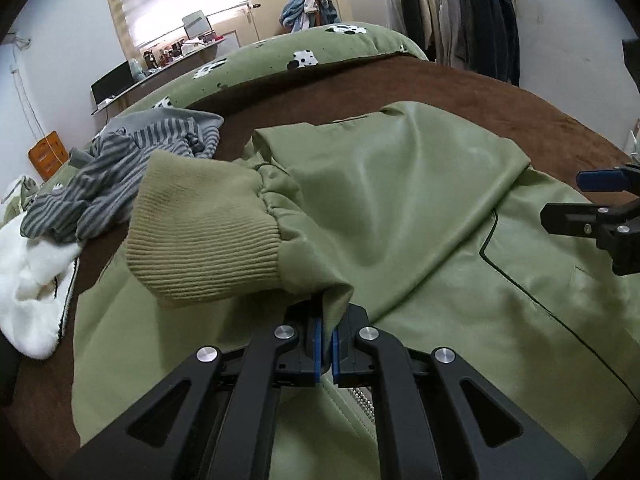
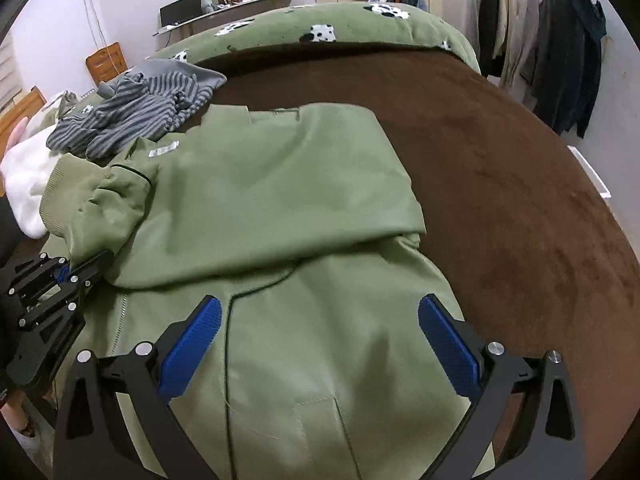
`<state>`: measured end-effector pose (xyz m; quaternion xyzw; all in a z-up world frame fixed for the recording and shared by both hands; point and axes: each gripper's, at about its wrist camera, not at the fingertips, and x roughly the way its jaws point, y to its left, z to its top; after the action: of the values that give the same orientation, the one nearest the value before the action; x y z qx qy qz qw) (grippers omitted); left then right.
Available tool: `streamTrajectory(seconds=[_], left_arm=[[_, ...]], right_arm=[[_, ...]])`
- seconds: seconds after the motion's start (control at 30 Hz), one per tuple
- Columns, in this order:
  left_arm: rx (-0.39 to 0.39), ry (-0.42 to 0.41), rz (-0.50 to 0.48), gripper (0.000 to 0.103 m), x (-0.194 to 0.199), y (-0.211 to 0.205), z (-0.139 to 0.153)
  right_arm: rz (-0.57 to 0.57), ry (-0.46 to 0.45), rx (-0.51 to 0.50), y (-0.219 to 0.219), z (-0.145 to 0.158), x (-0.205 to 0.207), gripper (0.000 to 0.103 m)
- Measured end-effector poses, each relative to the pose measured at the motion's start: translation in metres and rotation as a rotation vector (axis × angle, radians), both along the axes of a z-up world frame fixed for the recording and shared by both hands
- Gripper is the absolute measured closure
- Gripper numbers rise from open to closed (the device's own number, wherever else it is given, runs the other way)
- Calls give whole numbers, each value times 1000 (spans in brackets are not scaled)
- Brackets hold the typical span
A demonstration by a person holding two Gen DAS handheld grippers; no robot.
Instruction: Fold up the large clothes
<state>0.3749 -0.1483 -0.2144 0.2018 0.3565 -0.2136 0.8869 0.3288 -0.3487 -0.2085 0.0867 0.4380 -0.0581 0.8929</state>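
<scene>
A large olive-green jacket lies spread on a brown blanket, with one sleeve folded across its body. My left gripper is shut on the sleeve fabric just behind the ribbed cuff, which hangs lifted over the jacket's left side. In the right wrist view, the left gripper sits at the jacket's left edge. My right gripper hovers open over the jacket's lower front beside the zipper line, with nothing between its blue pads. In the left wrist view it shows at the right edge.
A grey striped garment and a white fleece piece lie at the jacket's left. The brown blanket stretches right of the jacket. A green spotted quilt lies behind, and clothes hang on a rack at the back right.
</scene>
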Motion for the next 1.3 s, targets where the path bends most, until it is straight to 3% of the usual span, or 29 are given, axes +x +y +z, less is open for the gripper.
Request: streamTrajectory(seconds=[0.23,0.3,0.33,0.4,0.47,0.5,0.67,0.87,1.1,1.3], left_arm=[[-8,-15,-4,96,4,1,14],[-21,-16,-10,86,2,3,19],[-29,-15,-19,80,0,3,22],[-16,-46,-32,35,-7,2,28],[12,-122,-40,14,-19,-1,34],[23,-153,-46,10,-24,-2,37],[5,-197,-74,8,-39,2,60],[-27,-180,-3,6,-31,32,73],[23,-61,164,6,13,81,51],[-24,34,265,6,37,112,26]], right_arm=[[-4,3,5,-3,-1,-1,6],[-2,0,-1,-3,1,-2,6],[-1,-2,-12,-3,3,-3,6],[-3,-3,-28,-3,6,-3,6],[-7,-5,-34,-6,10,-4,6],[-9,-8,-35,-7,11,-5,6],[-21,-21,-34,-11,18,-7,6],[36,-44,-47,2,36,-2,6],[130,-97,-50,38,70,18,6],[197,-86,-64,76,64,51,6]])
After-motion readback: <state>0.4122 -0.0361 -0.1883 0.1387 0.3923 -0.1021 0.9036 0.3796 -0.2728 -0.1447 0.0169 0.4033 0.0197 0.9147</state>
